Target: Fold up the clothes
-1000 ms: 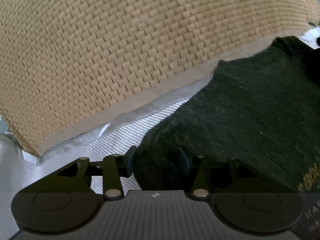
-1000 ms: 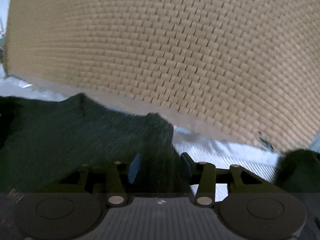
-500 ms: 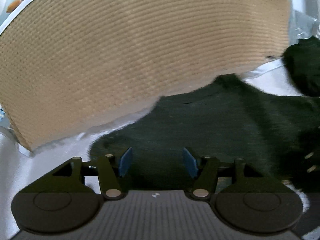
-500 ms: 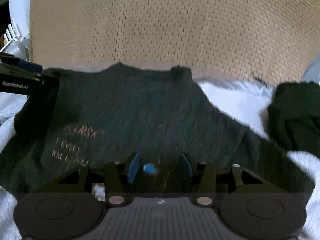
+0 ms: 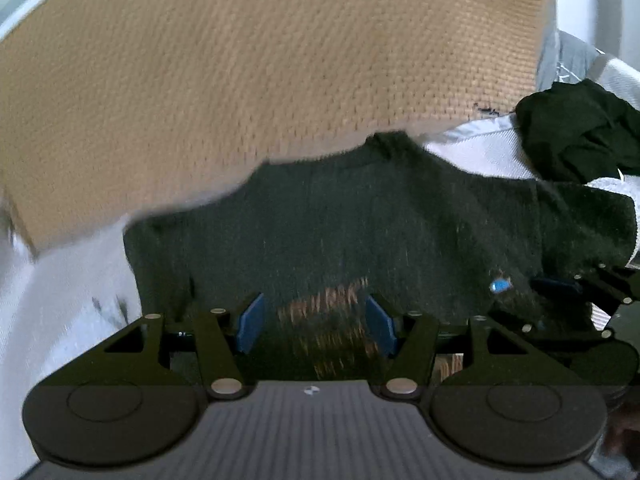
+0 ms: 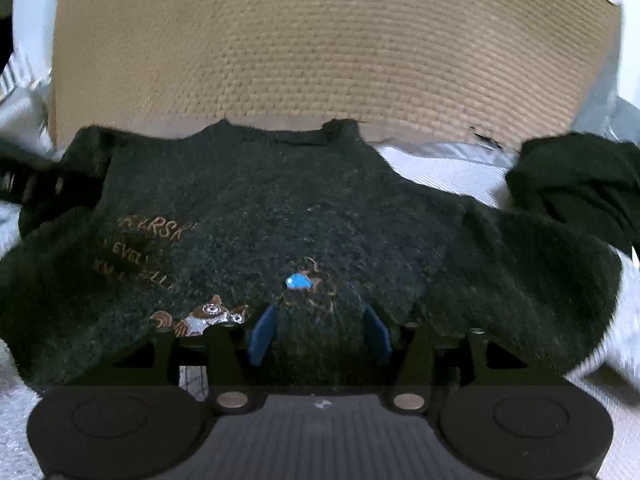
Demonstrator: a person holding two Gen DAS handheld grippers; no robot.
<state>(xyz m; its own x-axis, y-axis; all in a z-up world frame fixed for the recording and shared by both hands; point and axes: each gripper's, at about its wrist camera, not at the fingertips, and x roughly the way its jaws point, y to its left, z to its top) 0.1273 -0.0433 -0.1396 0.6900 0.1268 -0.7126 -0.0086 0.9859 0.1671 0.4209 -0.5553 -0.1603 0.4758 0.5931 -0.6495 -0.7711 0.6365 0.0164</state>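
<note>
Showing a tan woven mat (image 6: 320, 48) on white bedding (image 6: 440, 172), with the dark green sweater (image 6: 280, 208) (lettering upward) spread before it, a crumpled dark garment (image 6: 580, 184) beside; left tool (image 5: 312, 324) and right tool (image 6: 318, 334) released.

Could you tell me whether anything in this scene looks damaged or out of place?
The woven tan mat has a small dark tear at its lower right edge. A second dark garment lies crumpled beside the spread sweater.

sweater (image 6: 280, 208): 1 | dark garment pile (image 6: 580, 184): 1 | woven mat (image 6: 320, 48): 1 | grippers: 2
</note>
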